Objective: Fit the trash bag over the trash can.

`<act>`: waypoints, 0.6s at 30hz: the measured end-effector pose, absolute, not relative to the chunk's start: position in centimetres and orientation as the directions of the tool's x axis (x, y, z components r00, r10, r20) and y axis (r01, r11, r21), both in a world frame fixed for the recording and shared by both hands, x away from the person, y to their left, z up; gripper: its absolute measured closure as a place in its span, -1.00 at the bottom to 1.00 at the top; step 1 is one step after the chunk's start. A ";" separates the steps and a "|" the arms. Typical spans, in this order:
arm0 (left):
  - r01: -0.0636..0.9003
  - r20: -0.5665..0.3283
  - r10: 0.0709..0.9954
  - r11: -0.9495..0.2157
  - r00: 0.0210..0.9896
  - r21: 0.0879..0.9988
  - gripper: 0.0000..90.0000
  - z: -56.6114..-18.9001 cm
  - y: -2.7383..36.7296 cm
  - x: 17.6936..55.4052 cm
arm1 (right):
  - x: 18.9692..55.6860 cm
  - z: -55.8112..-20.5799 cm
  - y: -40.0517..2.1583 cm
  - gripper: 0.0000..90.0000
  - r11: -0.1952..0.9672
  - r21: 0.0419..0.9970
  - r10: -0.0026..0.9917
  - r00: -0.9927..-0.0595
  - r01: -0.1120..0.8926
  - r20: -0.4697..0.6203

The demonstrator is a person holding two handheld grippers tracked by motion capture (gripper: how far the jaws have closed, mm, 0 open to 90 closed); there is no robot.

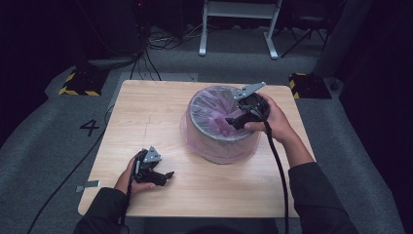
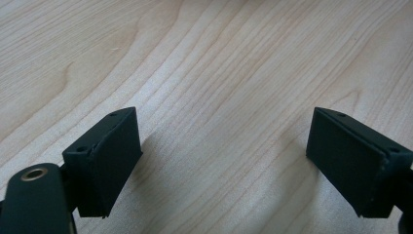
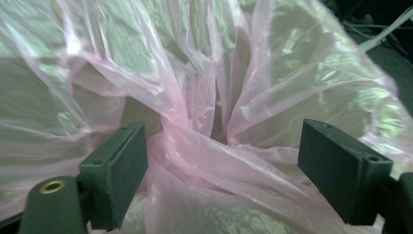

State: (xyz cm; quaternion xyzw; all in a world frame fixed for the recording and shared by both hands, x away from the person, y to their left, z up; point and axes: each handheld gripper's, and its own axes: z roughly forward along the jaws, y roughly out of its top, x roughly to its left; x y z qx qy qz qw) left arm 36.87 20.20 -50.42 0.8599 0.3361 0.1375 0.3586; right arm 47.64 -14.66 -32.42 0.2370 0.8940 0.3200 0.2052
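a round bin (image 1: 221,141) lined with a pink bag (image 3: 204,146) stands on the table (image 1: 146,112), right of centre. your right tool (image 1: 242,118) reaches over the bin's rim, jaws wide apart, loose film between them but nothing gripped. it looks like you are seating the liner; next, close on a fold. your left tool (image 1: 163,178) rests wide open and empty, near the table edge left of the bin.
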 end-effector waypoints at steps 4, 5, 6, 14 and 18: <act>0.480 -0.005 0.677 -0.517 0.736 0.709 -0.72 -50.4 20.2 36.9 | 47.3 -32.3 -15.2 -0.54 0.656 0.696 0.572 -0.794 0.292 -0.206; 0.479 -0.005 0.677 -0.516 0.736 0.709 -0.72 -50.4 20.2 36.9 | 47.1 -32.3 -15.4 -0.53 0.647 0.705 0.582 -0.785 0.291 -0.210; 0.479 -0.005 0.677 -0.517 0.736 0.710 -0.72 -50.4 20.2 36.9 | 47.0 -32.2 -15.5 -0.53 0.639 0.714 0.586 -0.783 0.288 -0.209; 0.479 -0.005 0.677 -0.516 0.736 0.710 -0.72 -50.4 20.2 36.9 | 45.6 -31.5 -16.5 -0.55 0.587 0.767 0.607 -0.768 0.260 -0.204; 0.479 -0.004 0.677 -0.517 0.736 0.710 -0.72 -50.4 20.2 36.9 | 44.5 -31.0 -17.3 -0.57 0.578 0.781 0.609 -0.761 0.236 -0.221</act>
